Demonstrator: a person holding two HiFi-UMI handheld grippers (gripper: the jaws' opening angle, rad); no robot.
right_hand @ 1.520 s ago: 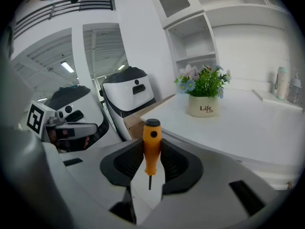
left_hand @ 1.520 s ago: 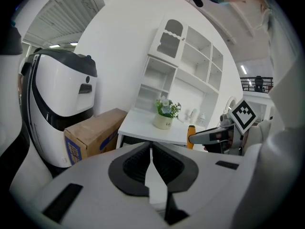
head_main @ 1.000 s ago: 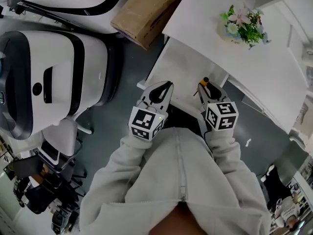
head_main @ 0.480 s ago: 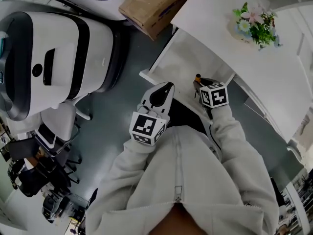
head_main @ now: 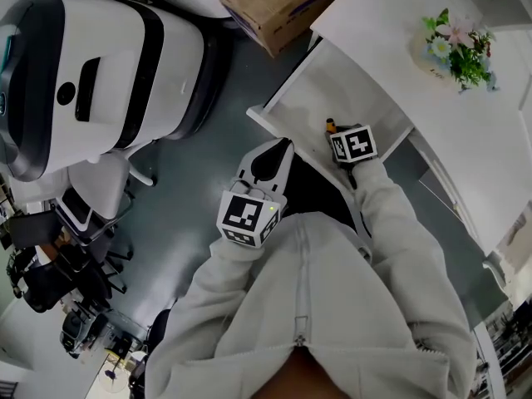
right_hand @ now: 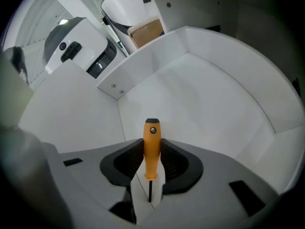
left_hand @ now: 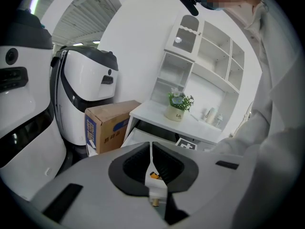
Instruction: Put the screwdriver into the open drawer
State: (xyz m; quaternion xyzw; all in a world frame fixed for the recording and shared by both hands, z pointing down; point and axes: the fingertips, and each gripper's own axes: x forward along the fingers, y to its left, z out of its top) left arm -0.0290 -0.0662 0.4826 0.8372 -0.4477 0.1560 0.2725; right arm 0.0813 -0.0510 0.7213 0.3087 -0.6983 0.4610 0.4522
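Observation:
An orange-handled screwdriver [right_hand: 152,136] stands between the jaws of my right gripper [right_hand: 152,146], handle end forward and dark shaft back toward the camera. The pads press on the handle. This gripper points steeply down into the open white drawer [right_hand: 214,99], whose floor and side walls fill the right gripper view. In the head view the right gripper [head_main: 337,133] is over the drawer [head_main: 309,98], with the screwdriver's orange tip [head_main: 330,125] showing past the marker cube. My left gripper [head_main: 284,145] hovers beside the drawer's front corner, its jaws meeting in a thin line with nothing held [left_hand: 151,151].
A cardboard box [head_main: 278,2] sits on the floor past the drawer. A large white and black machine [head_main: 83,65] stands to the left. A flower pot [head_main: 460,48] is on the white cabinet top [head_main: 391,32]. Grey floor lies left of the drawer.
My right gripper has sunk into the drawer with the screwdriver and tipped further downward. The left gripper has shifted a little beside the drawer, still closed.

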